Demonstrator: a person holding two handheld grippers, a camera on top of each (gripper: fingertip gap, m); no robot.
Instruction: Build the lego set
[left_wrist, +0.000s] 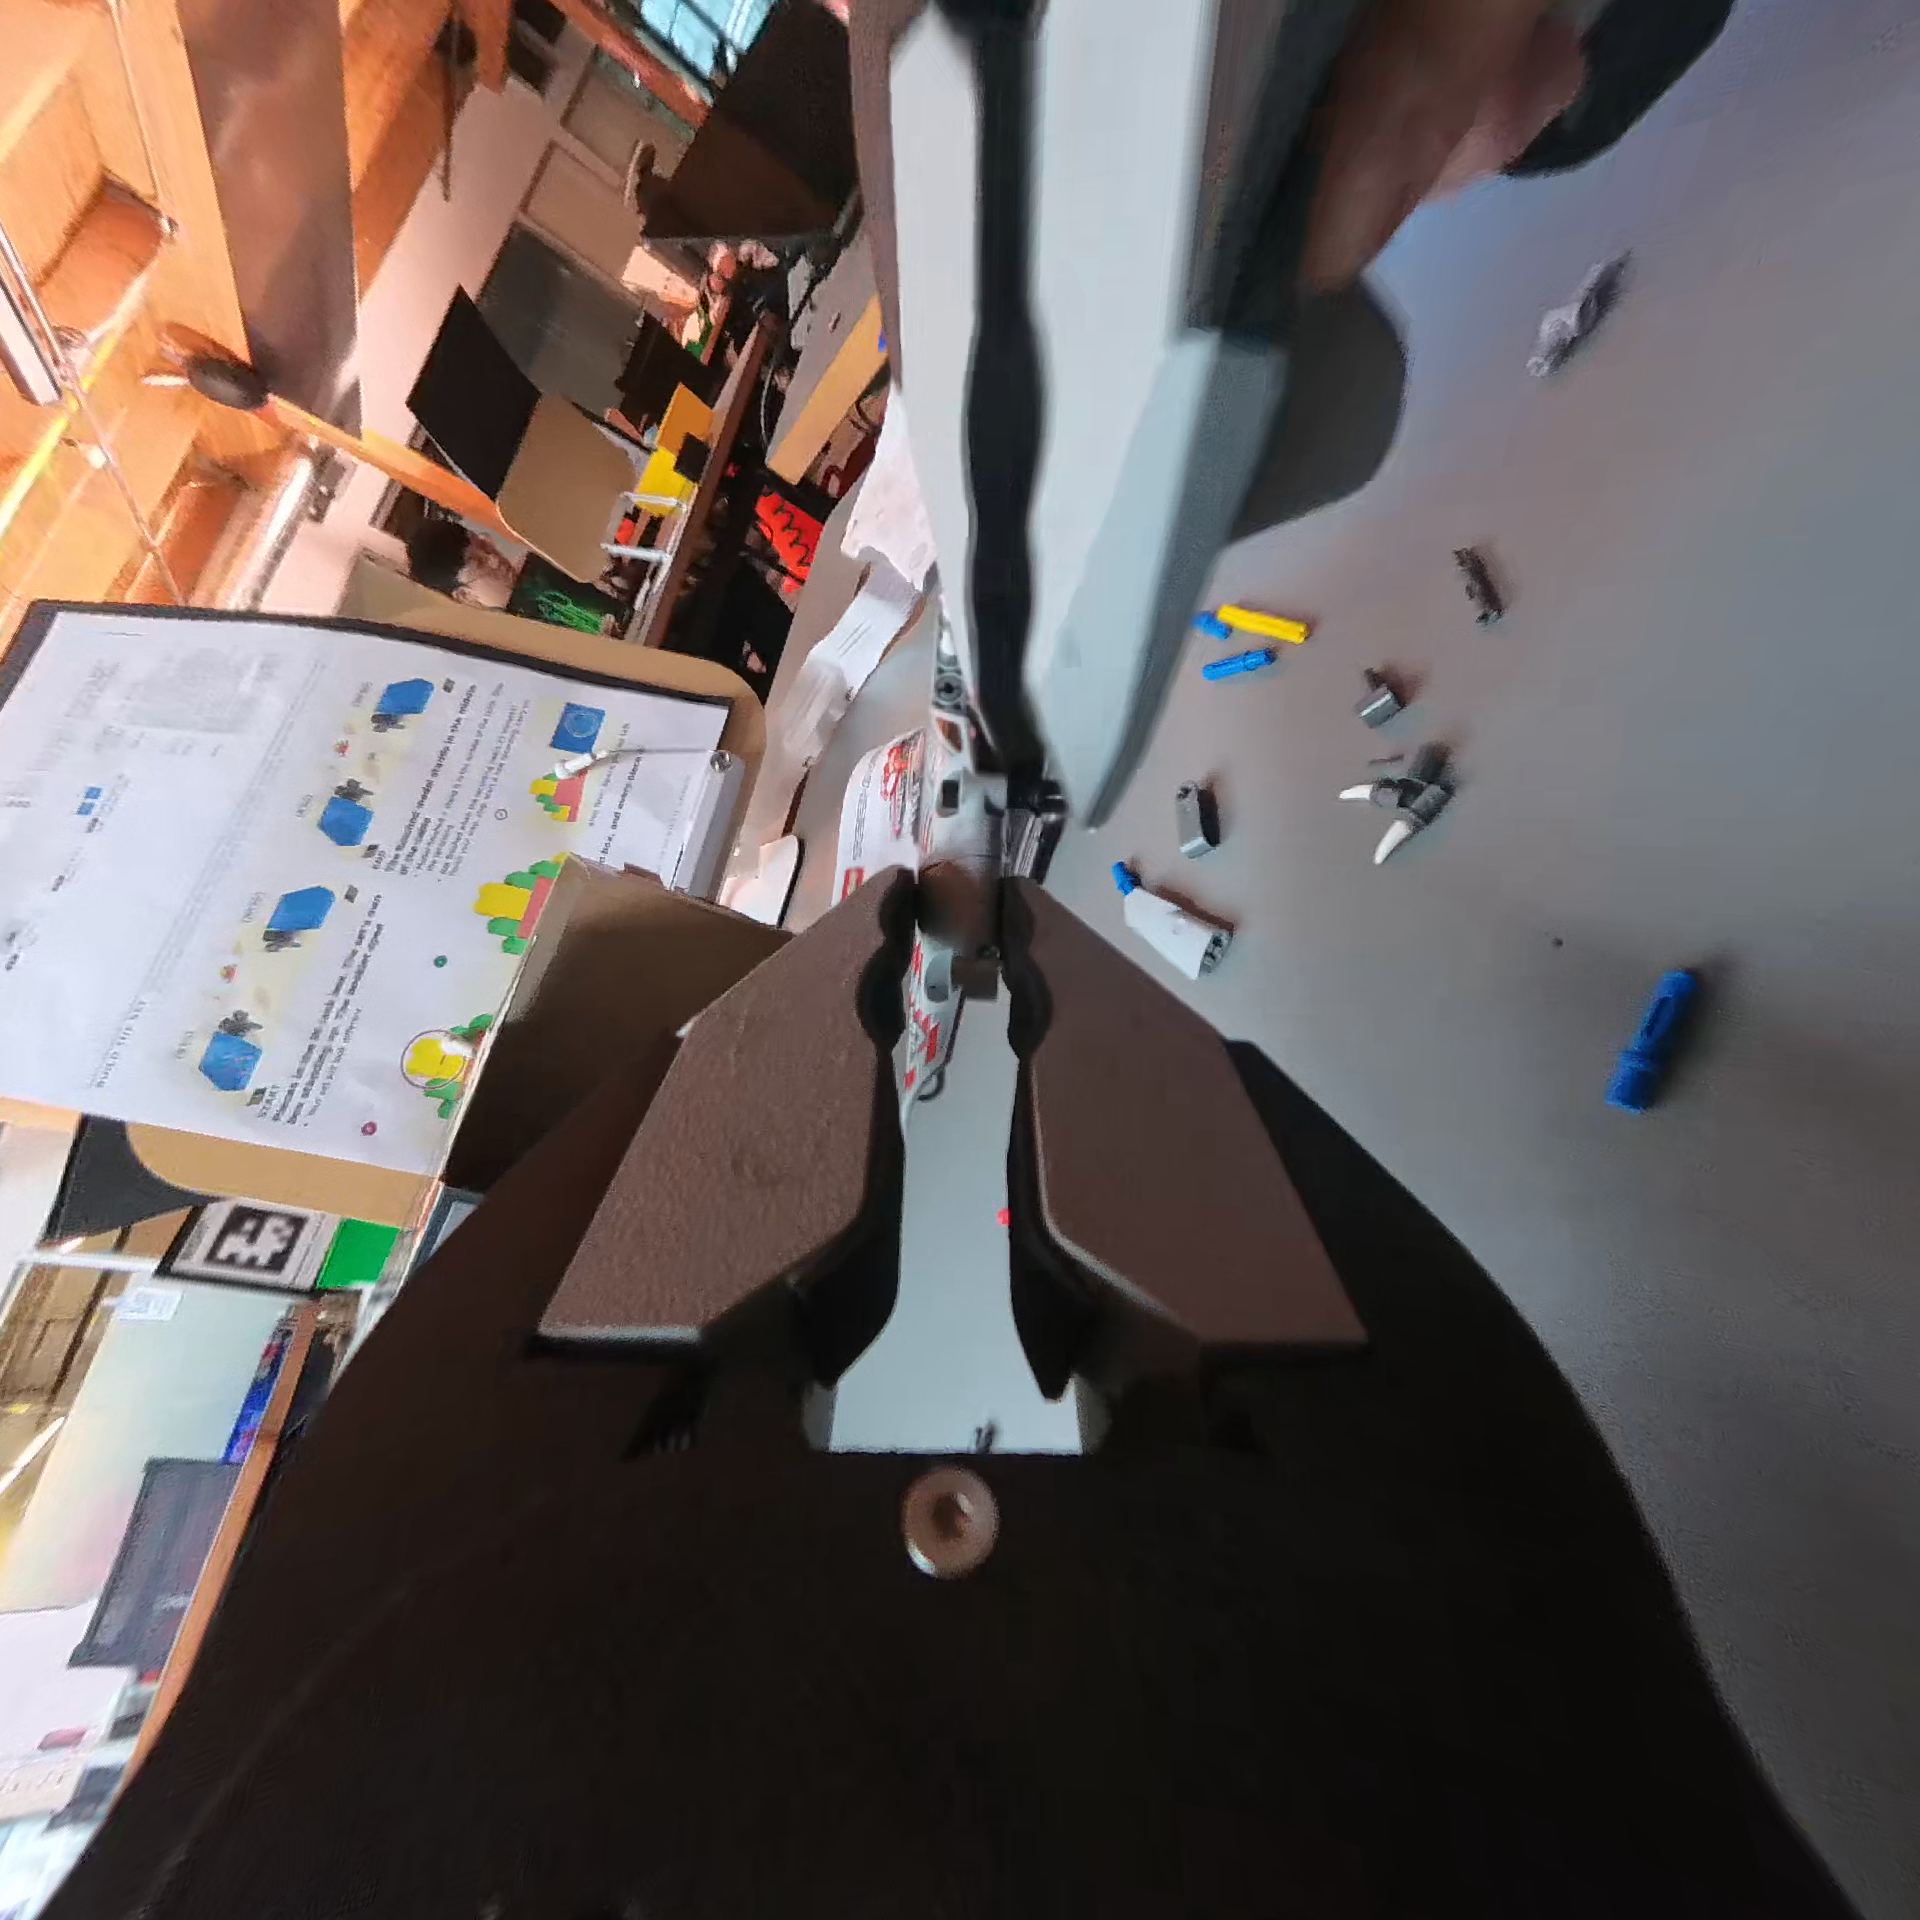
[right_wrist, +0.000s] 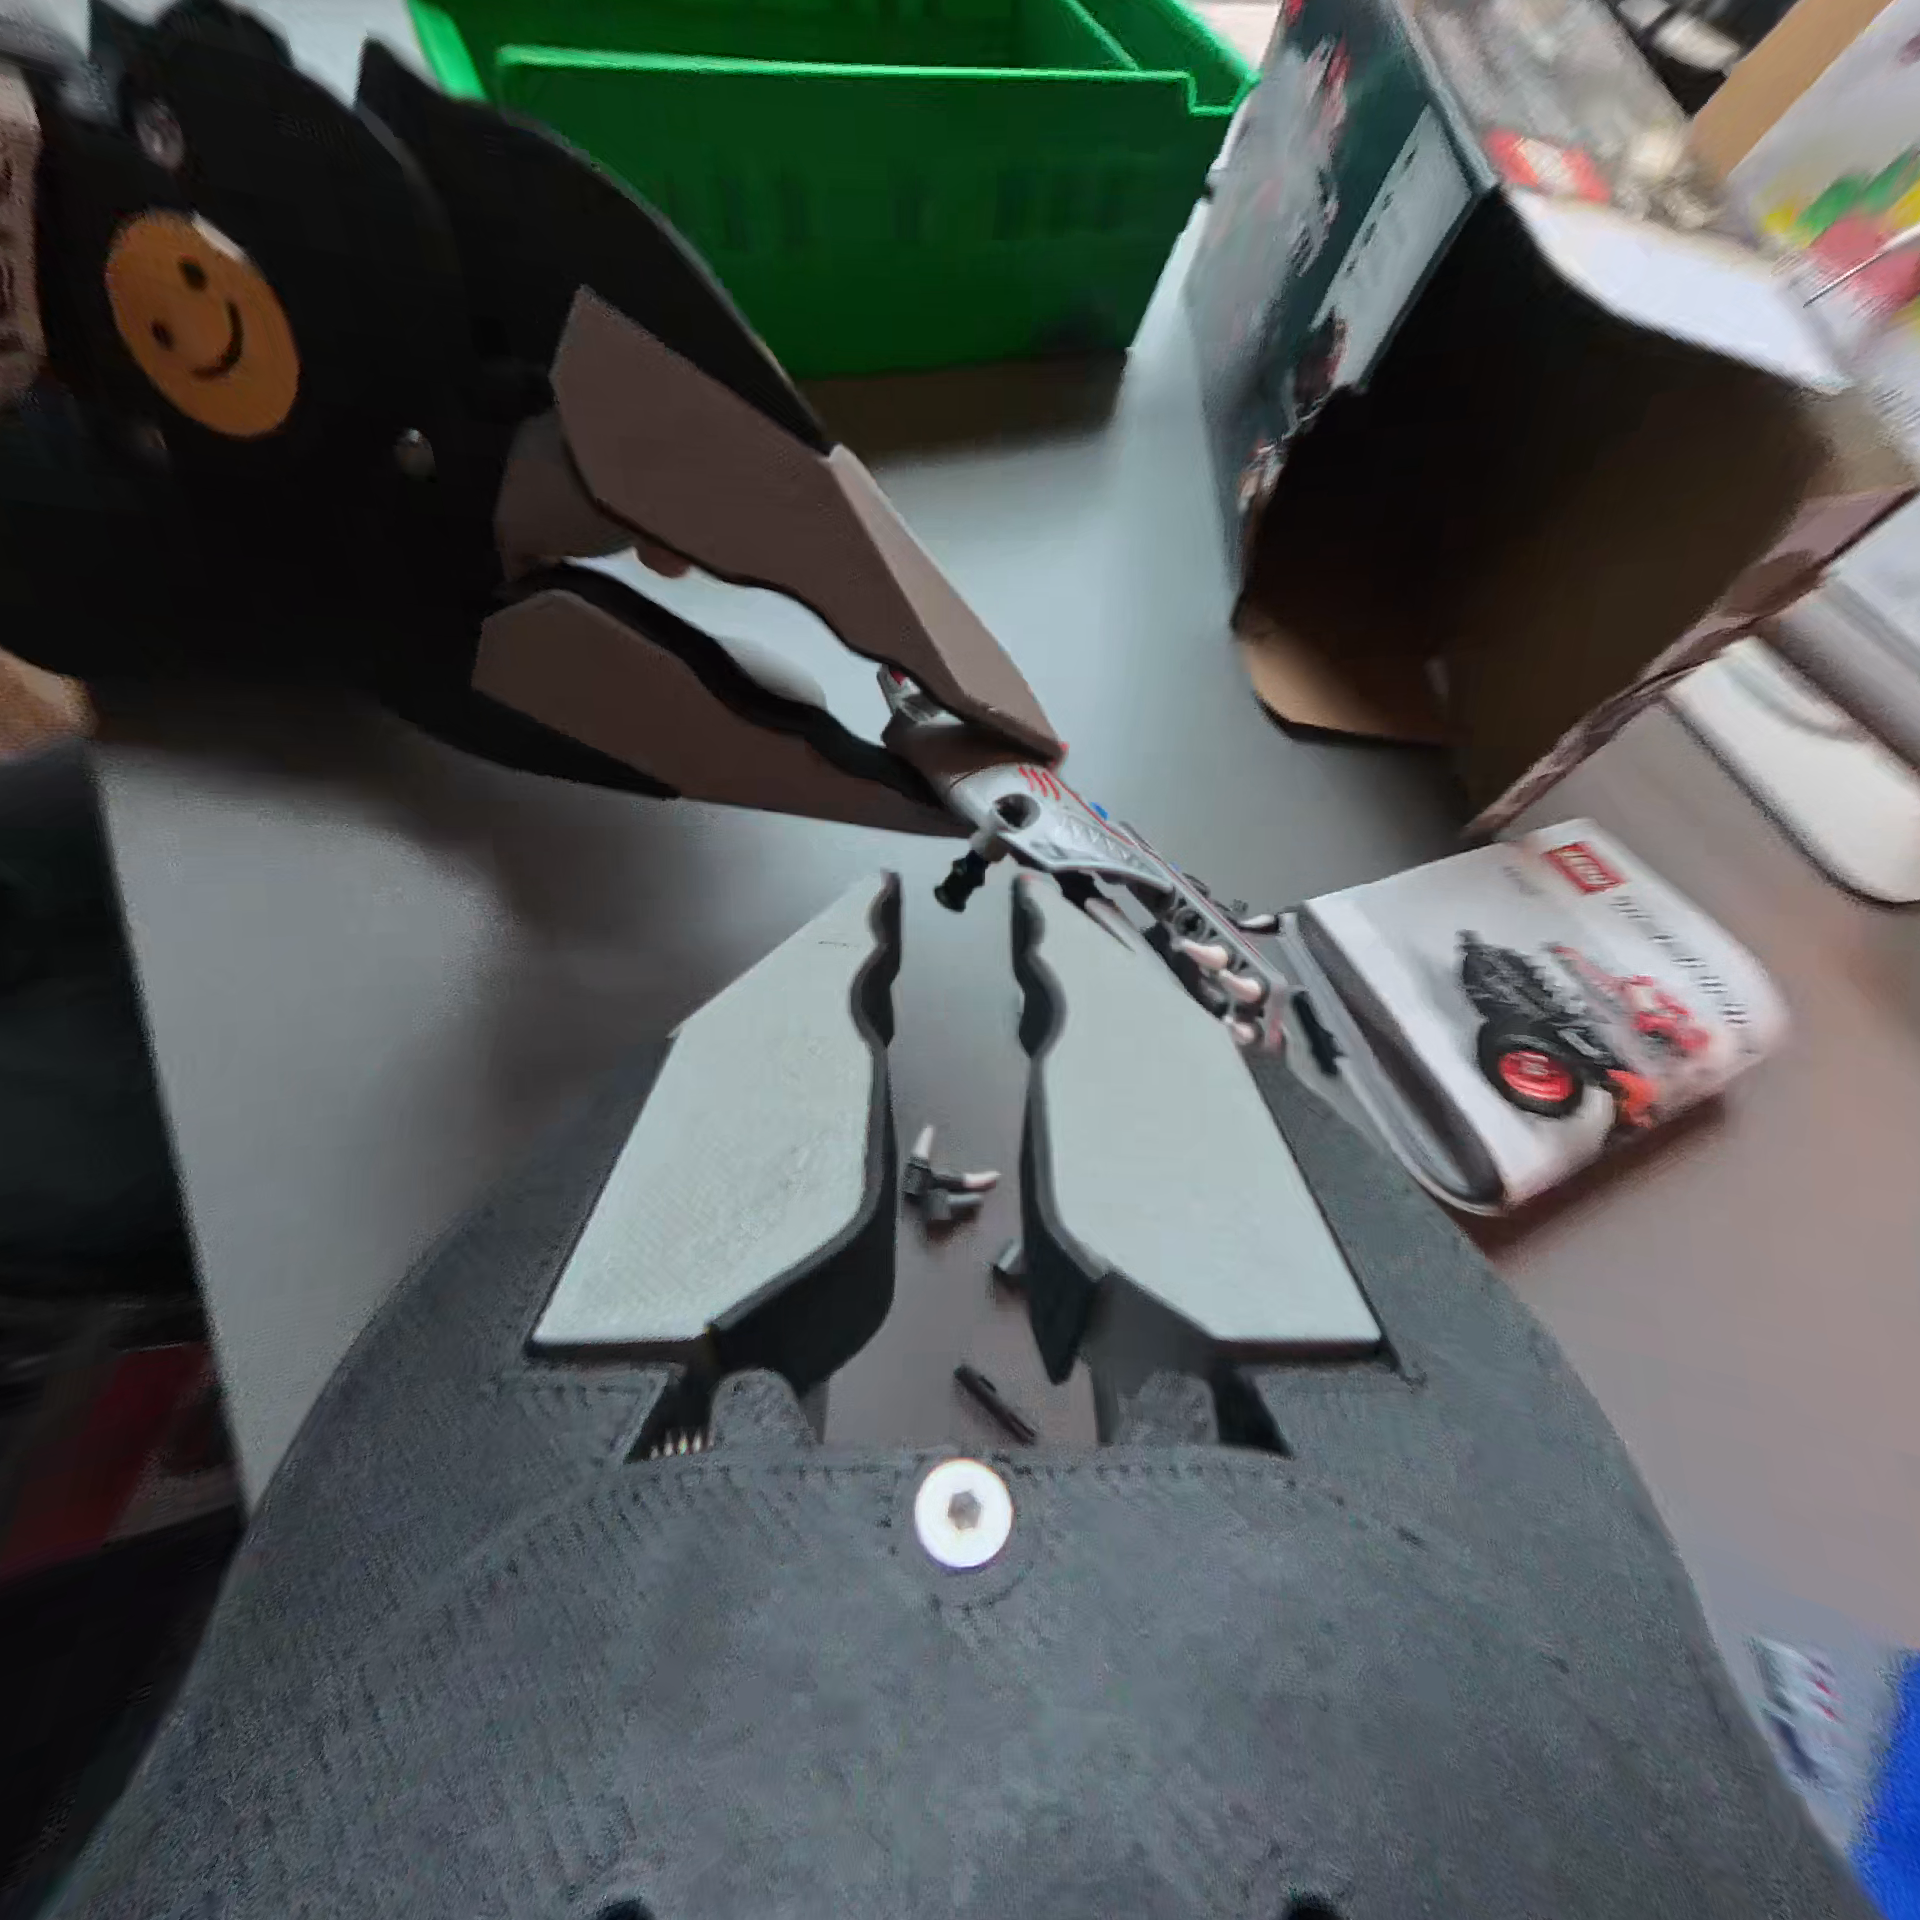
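Grey desk (right_wrist: 1039, 582) surface fills most of both views, and near the right gripper (right_wrist: 956, 904) it has free room on the left side. Under this gripper, between its fingers, lie small dark pieces (right_wrist: 945, 1184) with pale claw tips, and one thin black pin (right_wrist: 992, 1403). The jaws of the right gripper stand apart with nothing between them; they are released.

Just beyond their tips is the lego model (right_wrist: 1091, 873), a long grey piece with red marks and pale teeth. It is off the desk, tilted down to the right, and a small black pin (right_wrist: 966, 878) hangs from its near end, just in front of the gap of the right jaws. The left gripper (right_wrist: 966, 774) comes in from the left and its brown jaws are clenched on the upper end of the model. In the left wrist view the same grasp shows, with the left gripper (left_wrist: 958, 935) closed on the model (left_wrist: 935, 997) and the right gripper (left_wrist: 1039, 790) directly ahead.

To the right of the model lies a white booklet (right_wrist: 1538, 1018), very near its lower end. Loose blue pins (left_wrist: 1652, 1039), a yellow pin (left_wrist: 1262, 623) and grey parts (left_wrist: 1403, 800) are scattered on the desk. Farther away stand an open cardboard box (right_wrist: 1507, 468) and a green bin (right_wrist: 852, 187), which close the far edge.
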